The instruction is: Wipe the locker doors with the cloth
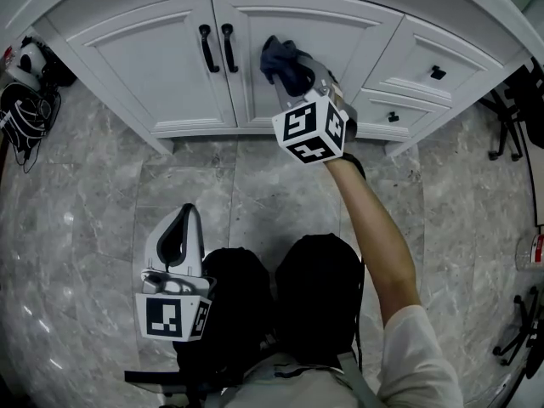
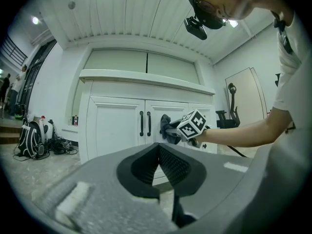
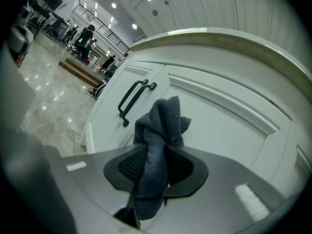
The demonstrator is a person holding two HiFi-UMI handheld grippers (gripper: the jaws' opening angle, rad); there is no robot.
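Observation:
The white locker has two doors with a pair of black handles [image 1: 217, 48] at their meeting edge. My right gripper [image 1: 297, 75] is shut on a dark blue-grey cloth [image 1: 279, 58], whose bunched end is at the right-hand door [image 1: 336, 28], just right of the handles. In the right gripper view the cloth [image 3: 163, 126] stands up between the pads of the right gripper [image 3: 158, 152], close to the door panel [image 3: 229, 130]. My left gripper [image 1: 188, 214] hangs low over the floor, away from the locker, shut and holding nothing. The left gripper view shows the left gripper [image 2: 158, 147] pointing at the doors [image 2: 117, 128].
Drawers with small black knobs [image 1: 437, 72] sit to the right of the doors. Bags and cables [image 1: 25, 100] lie on the marble floor at the left. An office chair base [image 1: 514, 109] stands at the right. The person's dark knees [image 1: 280, 304] are below.

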